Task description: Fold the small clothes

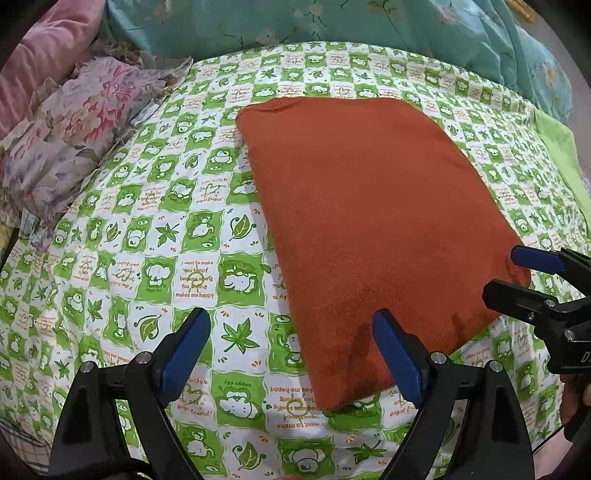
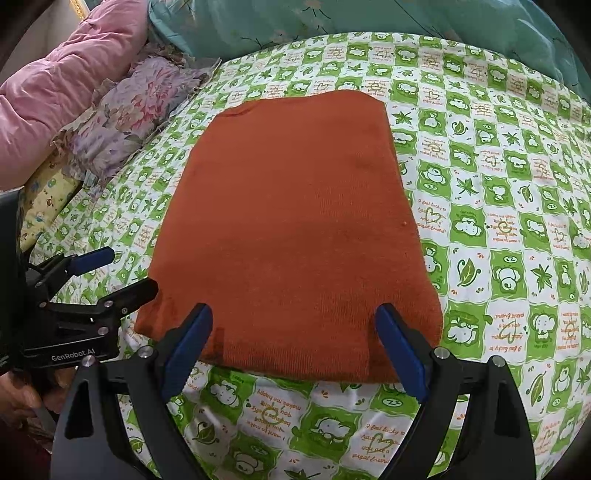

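A rust-orange knitted garment [image 1: 369,229] [image 2: 291,229] lies folded into a flat rectangle on the bed, its neckline at the far end. My left gripper [image 1: 291,328] is open just above the garment's near left corner, one finger over the sheet and one over the cloth. My right gripper [image 2: 293,325] is open above the garment's near edge, nothing between its fingers. Each gripper shows in the other's view: the right gripper [image 1: 517,280] by the near right corner, the left gripper [image 2: 122,273] by the near left corner. Both hold nothing.
The bed carries a green-and-white checked sheet [image 1: 155,258] [image 2: 498,229] with cartoon prints. A floral pillow [image 1: 81,133] [image 2: 136,114] and a pink quilt [image 2: 62,85] lie at the left. A teal flowered duvet [image 1: 351,26] runs along the far side. A hand [image 2: 22,398] grips the left tool.
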{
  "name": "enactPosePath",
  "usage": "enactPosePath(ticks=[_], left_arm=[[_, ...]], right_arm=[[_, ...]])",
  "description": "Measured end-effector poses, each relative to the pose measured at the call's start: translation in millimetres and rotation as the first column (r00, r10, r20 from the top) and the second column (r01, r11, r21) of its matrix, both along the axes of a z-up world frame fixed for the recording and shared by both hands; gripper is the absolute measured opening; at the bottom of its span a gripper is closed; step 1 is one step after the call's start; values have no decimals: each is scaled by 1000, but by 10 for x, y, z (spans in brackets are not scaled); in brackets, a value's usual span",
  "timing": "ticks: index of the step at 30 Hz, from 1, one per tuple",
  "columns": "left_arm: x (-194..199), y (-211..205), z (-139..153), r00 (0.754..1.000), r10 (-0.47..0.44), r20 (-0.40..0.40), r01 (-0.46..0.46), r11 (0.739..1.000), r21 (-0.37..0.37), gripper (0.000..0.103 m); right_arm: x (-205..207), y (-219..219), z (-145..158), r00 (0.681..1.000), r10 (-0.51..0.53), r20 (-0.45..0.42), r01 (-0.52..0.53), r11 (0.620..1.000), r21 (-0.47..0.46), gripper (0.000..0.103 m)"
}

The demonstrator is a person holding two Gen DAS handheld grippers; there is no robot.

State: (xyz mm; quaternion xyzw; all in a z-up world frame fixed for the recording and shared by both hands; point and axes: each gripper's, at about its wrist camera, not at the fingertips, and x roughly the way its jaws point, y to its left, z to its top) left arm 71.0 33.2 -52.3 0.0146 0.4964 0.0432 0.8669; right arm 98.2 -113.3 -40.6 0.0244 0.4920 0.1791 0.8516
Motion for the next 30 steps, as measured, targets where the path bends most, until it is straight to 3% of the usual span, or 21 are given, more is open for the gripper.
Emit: enactPosePath(ticks=[30], left_arm=[[11,-16,28,1000,-16,2,16,1000,0,90]], right_arm=[[-9,56,18,1000,7,8,-7,1000,4,90]])
